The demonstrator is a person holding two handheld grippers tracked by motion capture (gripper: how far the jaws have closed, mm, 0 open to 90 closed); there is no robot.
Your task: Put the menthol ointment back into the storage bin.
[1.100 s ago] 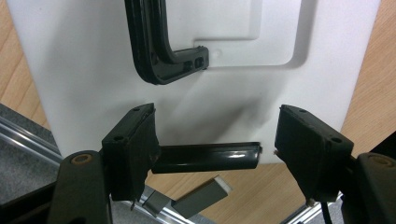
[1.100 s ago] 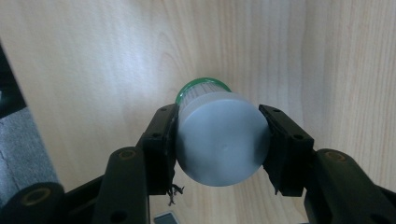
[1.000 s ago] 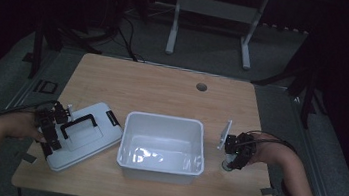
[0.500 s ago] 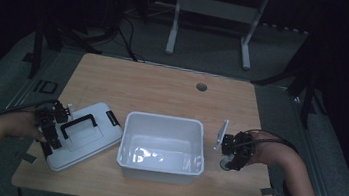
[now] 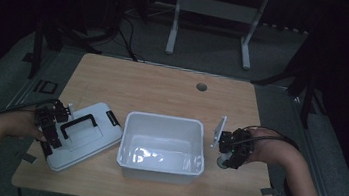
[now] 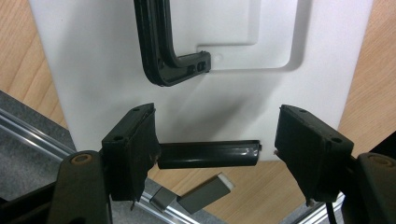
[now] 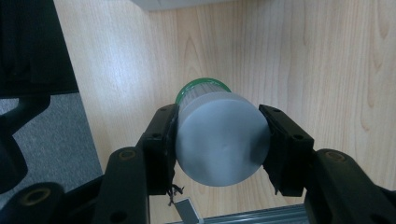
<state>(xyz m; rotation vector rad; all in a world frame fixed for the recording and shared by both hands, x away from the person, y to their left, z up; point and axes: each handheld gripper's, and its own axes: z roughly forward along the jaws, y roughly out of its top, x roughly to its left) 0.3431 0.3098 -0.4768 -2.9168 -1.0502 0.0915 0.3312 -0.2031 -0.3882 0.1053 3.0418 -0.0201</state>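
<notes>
Since the earlier shot the right gripper (image 5: 229,155) is coming up a bit off the table (image 5: 163,89) and drifting slightly, while the left gripper (image 5: 50,130) isn't budging. The right jaws are clamping a grey round canister (image 7: 219,140) with a green rim at its far end, so its long axis is running straight away from the gripper, down toward the tabletop. It's hanging just right of the empty white bin (image 5: 162,147), so I'd guess the next move is sideways over that near wall, and the right hand is clearly the closer one. The left jaws are sitting apart around the black latch (image 6: 208,155) on the edge of the white lid (image 5: 85,135), not squeezing it.
</notes>
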